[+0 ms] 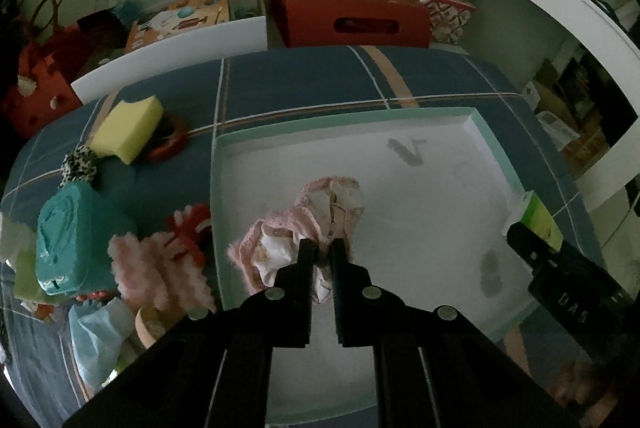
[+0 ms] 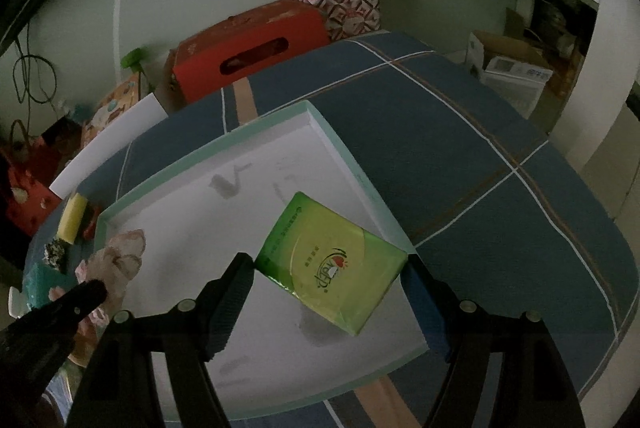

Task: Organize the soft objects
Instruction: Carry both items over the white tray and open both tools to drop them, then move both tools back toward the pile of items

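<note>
Holding, left tool (image 1: 323, 248): pinched tight on pink cloth (image 1: 320, 212) over white tray (image 1: 496, 148)
Right tool (image 2: 330, 274): clamped wide across green tissue pack (image 2: 332, 260)

The left gripper (image 1: 323, 248) points steeply down, its jaws nearly together and pinching something between the tips. The right gripper (image 2: 330, 270) also points down, its jaws wide and holding an item between them.

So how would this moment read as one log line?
left tongs: shut on pink cloth | right tongs: holding green pack | both over white tray
</note>
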